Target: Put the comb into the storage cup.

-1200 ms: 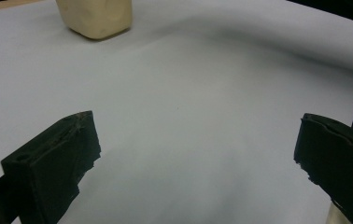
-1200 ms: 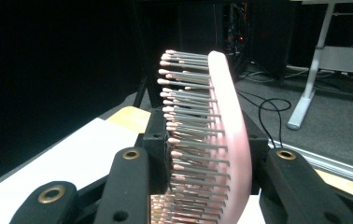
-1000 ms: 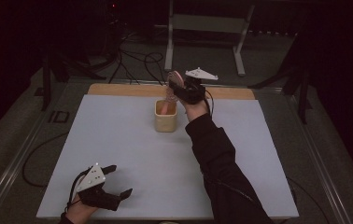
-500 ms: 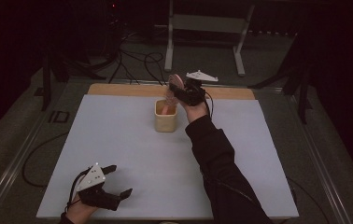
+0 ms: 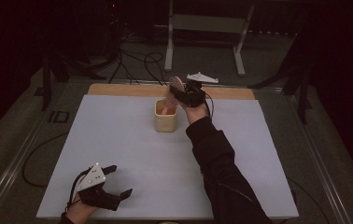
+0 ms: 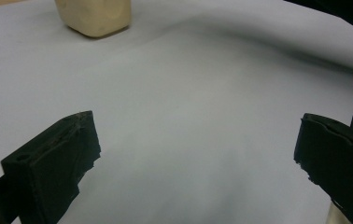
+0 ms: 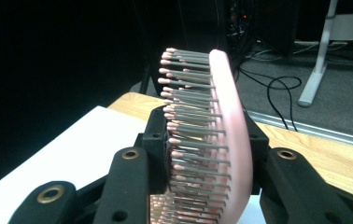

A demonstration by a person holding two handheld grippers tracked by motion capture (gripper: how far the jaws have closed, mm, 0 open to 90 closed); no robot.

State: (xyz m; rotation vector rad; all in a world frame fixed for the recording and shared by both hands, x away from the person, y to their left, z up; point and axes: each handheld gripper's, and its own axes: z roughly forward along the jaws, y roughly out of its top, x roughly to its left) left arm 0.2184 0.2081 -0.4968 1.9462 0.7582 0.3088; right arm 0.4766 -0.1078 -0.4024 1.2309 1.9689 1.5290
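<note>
Clamped between the fingers [image 7: 158,154] of the right gripper [image 7: 207,158], a pink hairbrush [image 7: 221,140] stands nearly upright, its grey, pink-tipped bristles pressed against one pad and its smooth back against the other. In the high view the right gripper [image 5: 184,93] holds the hairbrush [image 5: 176,86] at the far side of the tabletop [image 5: 132,154], just above and beside a cream-coloured cup [image 5: 165,116], with the handle end reaching down toward the cup's mouth. Behind it runs the bare wooden strip [image 5: 118,89] at the tabletop's far edge. A dark sleeve [image 5: 216,163] stretches across the white surface to that gripper. Well apart, at the near left corner, the left gripper [image 5: 111,184] rests low over the tabletop, its fingers [image 6: 53,163] spread wide with nothing between them, the cup [image 6: 95,16] far ahead.
</note>
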